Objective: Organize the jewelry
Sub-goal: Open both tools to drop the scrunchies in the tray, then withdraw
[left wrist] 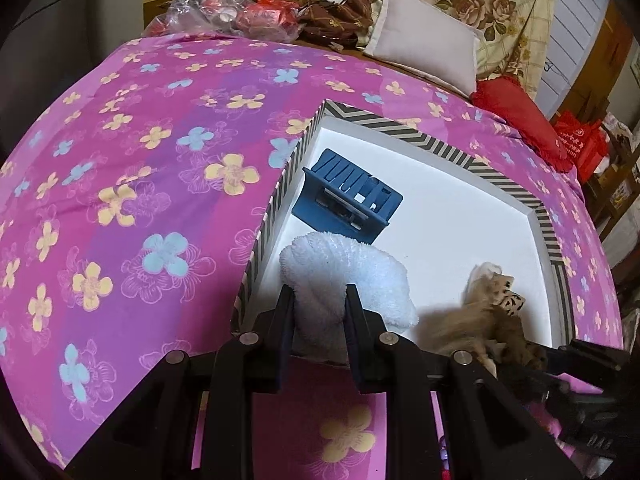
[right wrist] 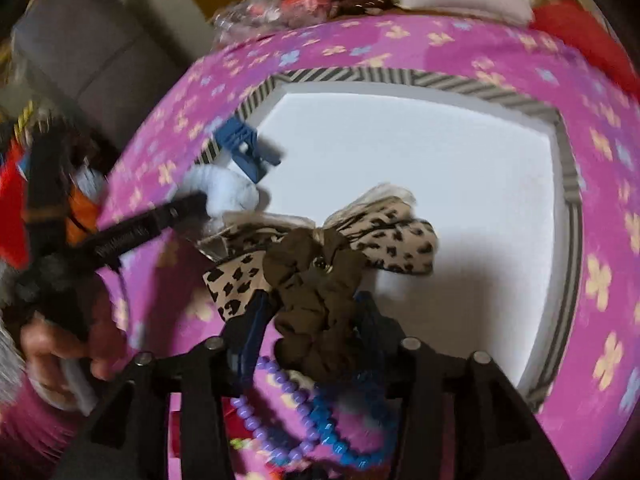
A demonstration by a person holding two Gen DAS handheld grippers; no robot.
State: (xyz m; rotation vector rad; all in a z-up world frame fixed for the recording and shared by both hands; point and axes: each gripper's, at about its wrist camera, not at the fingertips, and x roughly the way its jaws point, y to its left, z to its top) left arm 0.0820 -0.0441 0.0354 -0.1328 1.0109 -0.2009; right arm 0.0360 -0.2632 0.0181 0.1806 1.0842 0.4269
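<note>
A white-lined box with a striped rim [left wrist: 432, 142] lies on the pink flowered bedspread; it also shows in the right wrist view [right wrist: 400, 78]. A blue hair claw clip [left wrist: 347, 196] lies inside it near the left wall. My left gripper [left wrist: 318, 300] is shut on a white fluffy scrunchie [left wrist: 352, 272] over the box's near left corner. My right gripper [right wrist: 314, 304] is shut on a brown scrunchie [right wrist: 316, 280] with a leopard-print bow [right wrist: 394, 236], held over the box's near edge. The bow also shows blurred in the left wrist view [left wrist: 480, 312].
Purple and blue bead strings [right wrist: 304, 412] lie on the bedspread just under my right gripper. Pillows [left wrist: 428, 48], a red cushion [left wrist: 520, 120] and plastic bags [left wrist: 224, 8] sit along the far side of the bed.
</note>
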